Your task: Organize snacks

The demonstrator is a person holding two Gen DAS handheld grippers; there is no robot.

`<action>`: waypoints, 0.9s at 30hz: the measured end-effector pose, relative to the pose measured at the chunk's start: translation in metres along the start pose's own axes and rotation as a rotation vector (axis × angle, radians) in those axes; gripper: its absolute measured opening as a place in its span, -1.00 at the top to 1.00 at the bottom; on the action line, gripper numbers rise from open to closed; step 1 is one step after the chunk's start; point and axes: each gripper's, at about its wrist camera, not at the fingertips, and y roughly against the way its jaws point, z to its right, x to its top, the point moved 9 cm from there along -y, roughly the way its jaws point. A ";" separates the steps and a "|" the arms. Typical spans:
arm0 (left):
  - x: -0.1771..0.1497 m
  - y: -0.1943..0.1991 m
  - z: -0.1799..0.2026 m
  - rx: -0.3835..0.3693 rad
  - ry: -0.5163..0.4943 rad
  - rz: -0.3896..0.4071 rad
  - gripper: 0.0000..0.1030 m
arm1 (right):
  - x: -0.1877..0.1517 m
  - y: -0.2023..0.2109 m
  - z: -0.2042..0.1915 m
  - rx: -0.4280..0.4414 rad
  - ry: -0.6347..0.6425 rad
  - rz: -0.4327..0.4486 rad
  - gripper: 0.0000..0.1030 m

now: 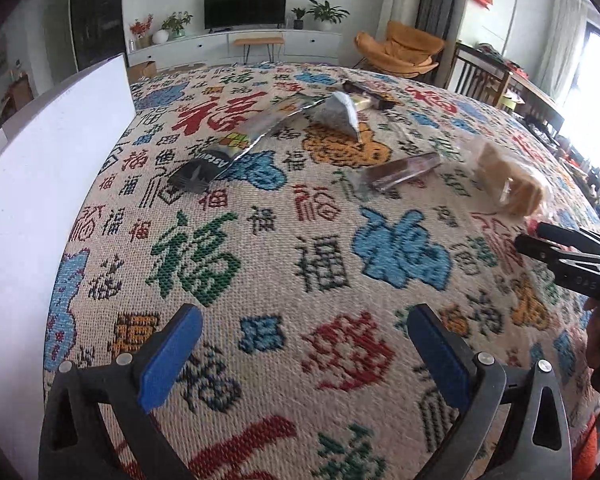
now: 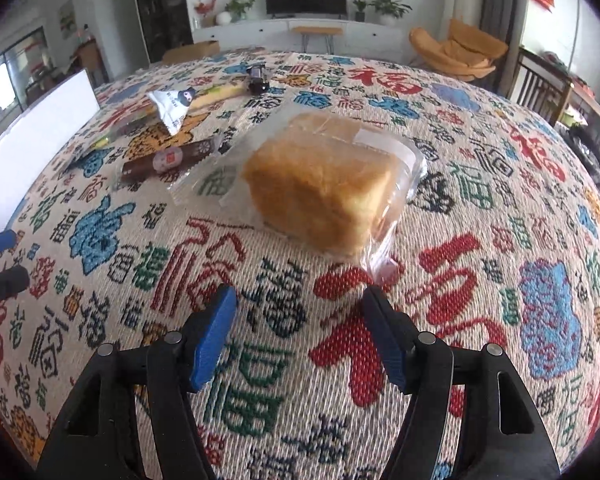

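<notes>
right gripper [image 2: 298, 334]: jaws wide open, empty | bread [image 2: 324, 184]: just ahead of jaws on table [image 2: 500, 280], bagged | likely light, soft, crushable, slippery film | grip gently across loaf | left gripper [image 1: 304, 344]: jaws wide open, empty

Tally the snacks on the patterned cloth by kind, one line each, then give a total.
Bagged bread loaf: 1
Brown wrapped bar: 1
White triangular pouch: 1
Long black-and-silver packet: 1
Yellow stick with dark end, at the far side: 1
Total: 5, as far as both views show.
</notes>
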 end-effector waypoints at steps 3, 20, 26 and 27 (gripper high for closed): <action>0.005 -0.009 -0.015 0.023 0.052 0.000 -0.97 | 0.005 -0.006 0.001 -0.007 0.004 0.006 -0.46; 0.005 -0.022 -0.017 0.103 0.010 -0.010 -1.00 | 0.001 -0.019 0.016 -0.017 -0.017 0.010 -0.61; 0.006 -0.022 -0.017 0.103 0.010 -0.008 -1.00 | 0.001 -0.019 0.016 -0.016 -0.017 0.009 -0.61; 0.005 -0.022 -0.017 0.103 0.010 -0.008 -1.00 | 0.001 -0.020 0.016 -0.016 -0.017 0.009 -0.61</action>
